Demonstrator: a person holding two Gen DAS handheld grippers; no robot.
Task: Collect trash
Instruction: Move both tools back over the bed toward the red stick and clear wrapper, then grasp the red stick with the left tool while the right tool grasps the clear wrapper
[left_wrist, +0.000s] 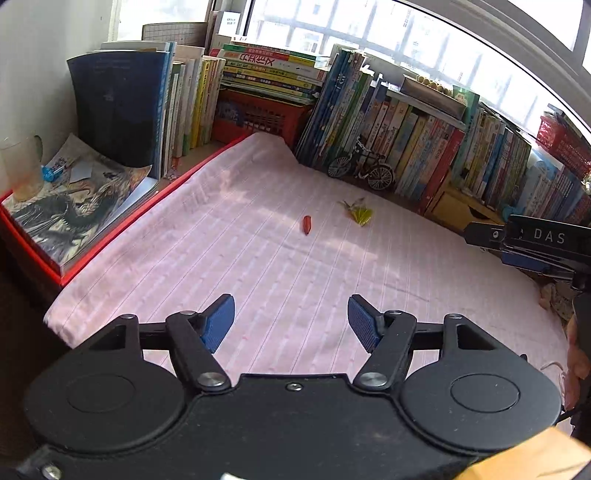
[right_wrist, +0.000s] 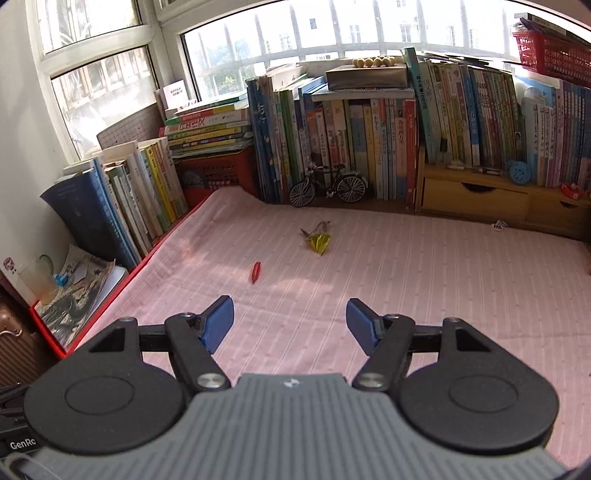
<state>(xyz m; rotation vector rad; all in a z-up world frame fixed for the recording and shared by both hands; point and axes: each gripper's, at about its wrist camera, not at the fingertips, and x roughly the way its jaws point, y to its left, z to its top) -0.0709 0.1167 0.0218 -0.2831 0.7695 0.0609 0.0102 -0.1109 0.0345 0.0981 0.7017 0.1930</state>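
A small red scrap (left_wrist: 307, 224) lies on the pink striped cloth (left_wrist: 258, 258) that covers the tabletop, roughly in the middle of it. Just beside it, toward the books, sits a crumpled yellow-green wrapper (left_wrist: 359, 213), apart from the red piece. Both lie well ahead of the tools, untouched.

The left tool (left_wrist: 291, 321) hovers over the near part of the cloth, its blue pads spread wide with nothing between them. The right tool (right_wrist: 290, 323) is likewise released and empty, aimed at the same two scraps.

Behind the trash a model bicycle (right_wrist: 328, 184) stands against a row of upright books (right_wrist: 369, 147). A red crate (right_wrist: 218, 173) carries a flat stack of books.
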